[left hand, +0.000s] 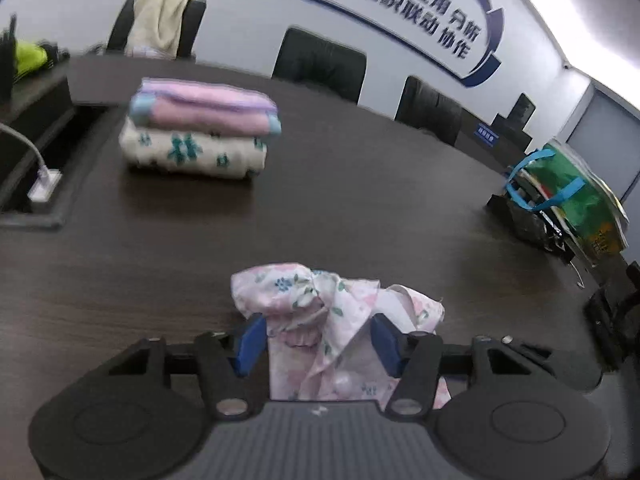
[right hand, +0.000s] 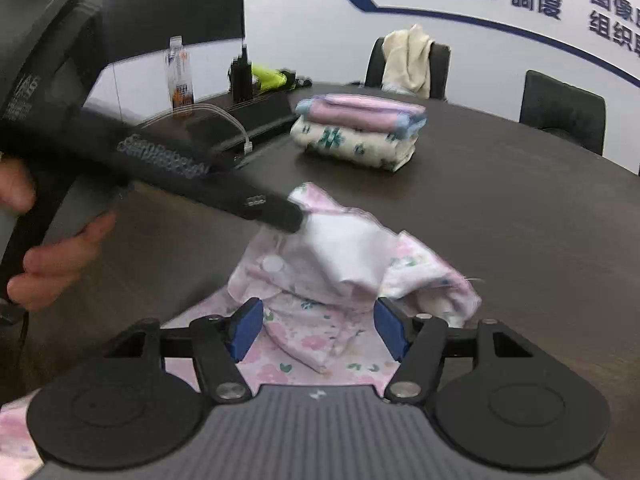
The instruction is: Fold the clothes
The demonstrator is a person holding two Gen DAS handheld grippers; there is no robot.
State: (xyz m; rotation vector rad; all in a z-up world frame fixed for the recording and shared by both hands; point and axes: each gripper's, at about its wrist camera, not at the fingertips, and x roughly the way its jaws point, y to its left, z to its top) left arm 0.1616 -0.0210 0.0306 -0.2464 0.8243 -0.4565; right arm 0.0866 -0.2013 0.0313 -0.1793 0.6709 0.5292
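**Floral garment bunched up between both grippers, stack of folded stuff further back**

A crumpled pink floral garment (left hand: 336,320) is seen lying on the dark table (left hand: 360,200), pretty much right at the near edge. In the left wrist view, the left hand-held gripper (left hand: 318,342) is spread fairly wide, with the blue pads (left hand: 250,344) sitting on either side of the bunched cloth; whether the fabric is actually being pinched can't be told. In the right wrist view, the right hand-held gripper (right hand: 318,330) is also held wide, fabric lying between the pads but not clamped.

The other gripper's black body is seen crossing that view from the left, its tip buried in the garment's white lining, and it's gripped by a hand (right hand: 56,256).

Further back on the table, well apart, a stack of folded clothes (left hand: 200,136) is parked. A cream cloth (left hand: 160,20) is draped over a black chair (left hand: 192,28) behind it.
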